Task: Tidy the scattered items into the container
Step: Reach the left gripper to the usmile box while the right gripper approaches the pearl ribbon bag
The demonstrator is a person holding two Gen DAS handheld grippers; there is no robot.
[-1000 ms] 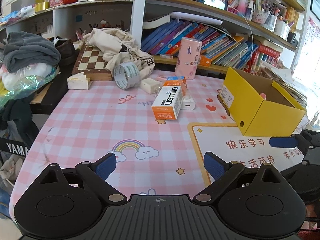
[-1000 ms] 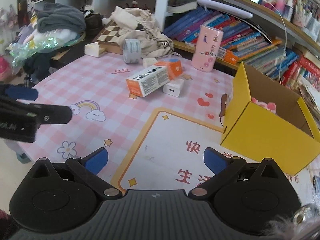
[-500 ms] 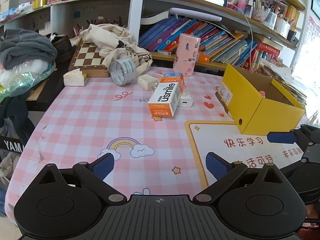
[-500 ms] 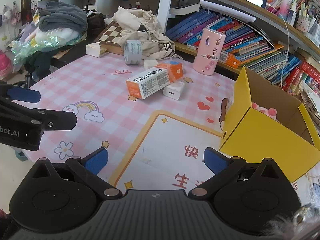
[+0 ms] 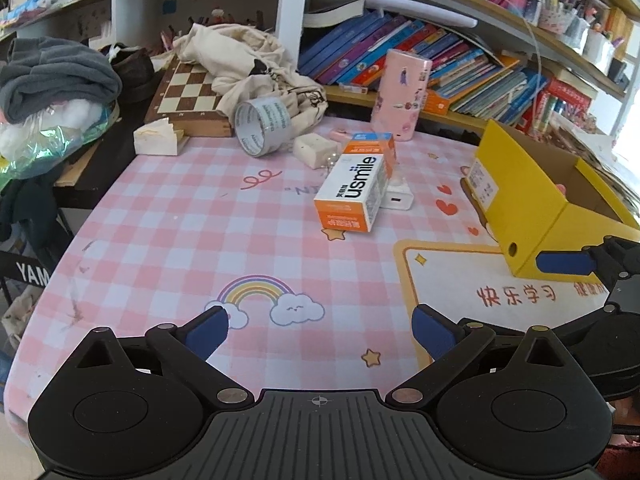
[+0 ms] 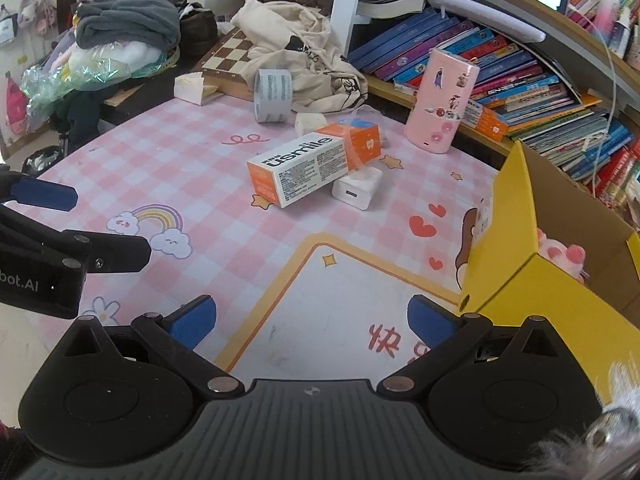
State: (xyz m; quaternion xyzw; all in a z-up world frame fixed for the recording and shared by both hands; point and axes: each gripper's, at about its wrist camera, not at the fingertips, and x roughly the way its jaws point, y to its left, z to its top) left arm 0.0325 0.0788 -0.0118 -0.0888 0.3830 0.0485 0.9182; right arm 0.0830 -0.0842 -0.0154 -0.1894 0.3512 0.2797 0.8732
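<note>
Left wrist view shows the left hand-held gripper (image 5: 320, 326) spread wide and empty above the pink desk (image 5: 168, 240); the right hand-held gripper (image 6: 310, 316) is likewise apart and empty. The usmile box (image 5: 354, 192) lies flat mid-desk, touching a white charger (image 5: 396, 200), left of the yellow container (image 5: 520, 204). Probably best: close across the box's narrow sides, lift clear of the charger, then cross the open mat. The desk's left edge and clutter behind limit room.

The usmile box (image 5: 353, 192) hides part of the white charger (image 5: 397, 199); the yellow box (image 6: 560, 280) runs off-frame.
</note>
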